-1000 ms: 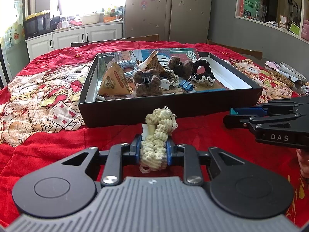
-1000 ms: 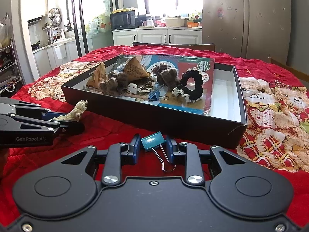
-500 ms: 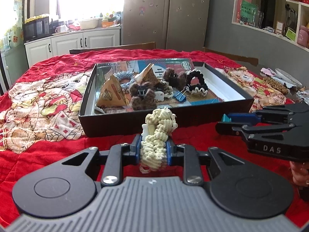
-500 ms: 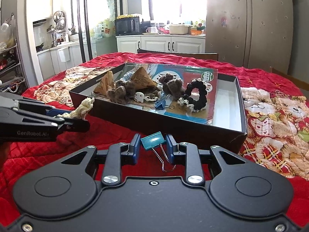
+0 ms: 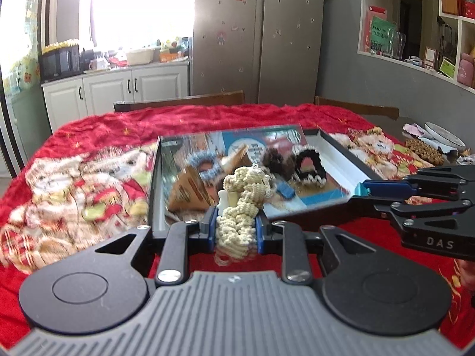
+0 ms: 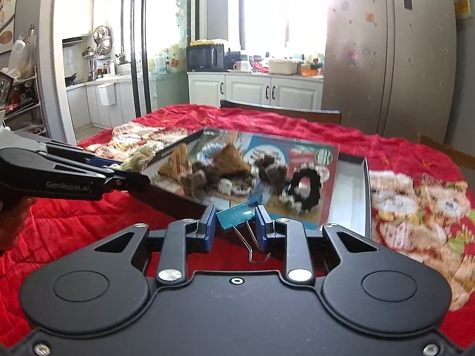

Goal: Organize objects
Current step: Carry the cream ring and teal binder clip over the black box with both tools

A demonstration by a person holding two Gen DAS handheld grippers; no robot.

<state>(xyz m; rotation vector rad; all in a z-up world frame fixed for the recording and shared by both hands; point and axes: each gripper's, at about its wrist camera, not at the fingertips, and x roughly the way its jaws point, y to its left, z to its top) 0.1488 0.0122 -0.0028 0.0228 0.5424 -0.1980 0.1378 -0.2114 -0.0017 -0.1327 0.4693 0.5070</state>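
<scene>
My left gripper (image 5: 236, 225) is shut on a cream crocheted scrunchie (image 5: 242, 204), held above the near wall of the black box (image 5: 341, 151). My right gripper (image 6: 234, 227) is shut on a teal binder clip (image 6: 234, 215), its wire handles hanging down, just before the box's (image 6: 366, 184) near edge. The box holds brown paper cones (image 5: 190, 190), a blue scrunchie (image 5: 204, 163), brown fuzzy scrunchies (image 6: 267, 169), a black-and-white scrunchie (image 6: 301, 188) and a blue binder clip (image 6: 255, 197). Each gripper shows in the other's view: the left (image 6: 130, 175), the right (image 5: 360, 191).
The table wears a red cloth with cartoon prints (image 5: 74, 184). A plate and snacks (image 5: 433, 145) lie at the far right. Chair backs (image 5: 178, 102) stand behind the table. Kitchen cabinets and a fridge are beyond.
Both grippers have risen and moved forward toward the box, each still holding its object. The views are motion-blurred now.
</scene>
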